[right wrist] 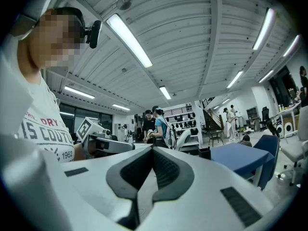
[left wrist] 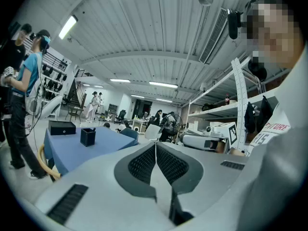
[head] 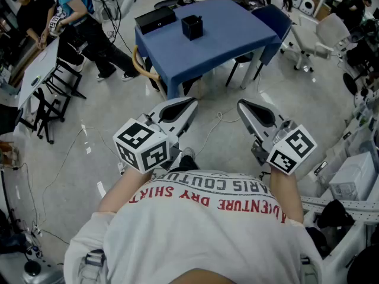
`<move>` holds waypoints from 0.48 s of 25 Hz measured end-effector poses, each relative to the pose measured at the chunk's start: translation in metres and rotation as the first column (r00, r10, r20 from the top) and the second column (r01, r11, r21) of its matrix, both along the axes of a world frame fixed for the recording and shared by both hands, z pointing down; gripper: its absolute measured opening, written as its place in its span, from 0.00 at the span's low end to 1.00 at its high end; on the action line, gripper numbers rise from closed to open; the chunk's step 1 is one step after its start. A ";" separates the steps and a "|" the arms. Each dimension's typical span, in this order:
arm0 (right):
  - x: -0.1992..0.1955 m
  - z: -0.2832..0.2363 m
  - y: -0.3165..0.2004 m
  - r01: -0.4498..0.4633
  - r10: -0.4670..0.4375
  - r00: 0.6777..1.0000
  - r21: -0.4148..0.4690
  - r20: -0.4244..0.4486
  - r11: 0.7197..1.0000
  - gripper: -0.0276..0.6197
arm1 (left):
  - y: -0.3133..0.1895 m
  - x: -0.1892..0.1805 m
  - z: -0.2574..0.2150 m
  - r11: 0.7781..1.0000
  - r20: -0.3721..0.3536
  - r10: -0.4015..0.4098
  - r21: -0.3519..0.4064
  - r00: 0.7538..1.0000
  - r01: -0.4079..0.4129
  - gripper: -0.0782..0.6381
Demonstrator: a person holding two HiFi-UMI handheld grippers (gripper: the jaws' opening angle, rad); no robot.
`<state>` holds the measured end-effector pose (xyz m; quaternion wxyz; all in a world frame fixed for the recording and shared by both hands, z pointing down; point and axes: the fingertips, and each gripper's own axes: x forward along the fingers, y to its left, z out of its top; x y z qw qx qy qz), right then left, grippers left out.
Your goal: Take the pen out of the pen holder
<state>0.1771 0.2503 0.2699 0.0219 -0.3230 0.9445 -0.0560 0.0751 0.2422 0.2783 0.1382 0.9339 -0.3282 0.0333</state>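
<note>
Closest to the lens is the person's white T-shirt with red lettering. Both bare forearms reach out from it, so the two tools sit side by side just in front of the chest, above the pale glossy floor.

On the left, the left gripper points forward and roughly level, its tip angled a little inward toward its partner. Its black ribbed pads are pressed flat together with nothing between them: clenched and empty. The black-and-white marker cube at its rear hides the hand that carries it.

Just to the right, apart from the first, the right gripper mirrors that pose, level and angled slightly inward. Its jaws are likewise closed tight on nothing.

Well ahead of both grippers, across the floor, stands the blue cloth-covered desk. On it, ahead and to the left of the left gripper's tip, lies a flat black rectangular box. Just right of the box, apart from it, the small black square pen holder stands upright, far ahead of the left gripper's tip in the head view and off to the left of the right gripper's line. The pen is too small to tell apart from the holder's rim. Neither gripper is anywhere near the holder.
</note>
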 end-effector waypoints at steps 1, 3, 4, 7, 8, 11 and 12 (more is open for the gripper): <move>0.001 0.000 -0.001 -0.001 0.001 1.000 0.001 0.000 1.000 0.08 | -0.001 0.001 -0.001 1.000 -0.002 0.001 0.003 1.000 -0.001 0.15; 0.002 -0.001 -0.002 0.000 0.000 1.000 0.003 0.001 1.000 0.08 | -0.001 0.002 -0.002 1.000 -0.005 0.004 0.007 1.000 -0.004 0.15; 0.002 -0.001 -0.002 0.001 -0.001 1.000 0.005 0.001 1.000 0.08 | 0.000 0.003 -0.002 1.000 -0.004 0.004 0.008 1.000 -0.004 0.15; 0.003 -0.001 -0.002 -0.005 0.006 1.000 0.019 -0.010 1.000 0.08 | 0.000 0.004 -0.001 1.000 0.002 0.004 0.013 1.000 -0.004 0.15; 0.004 -0.001 -0.003 -0.011 0.012 1.000 0.024 -0.015 1.000 0.08 | -0.001 0.004 -0.001 1.000 0.003 0.003 0.015 1.000 -0.003 0.15; 0.004 0.001 -0.006 -0.017 0.018 1.000 0.028 -0.024 0.999 0.11 | -0.004 0.002 0.001 1.000 0.000 -0.001 0.017 1.000 0.001 0.15; 0.004 0.002 -0.008 -0.016 0.017 0.999 0.028 -0.028 0.999 0.19 | -0.006 0.002 0.002 1.000 -0.001 -0.002 0.016 1.000 0.002 0.15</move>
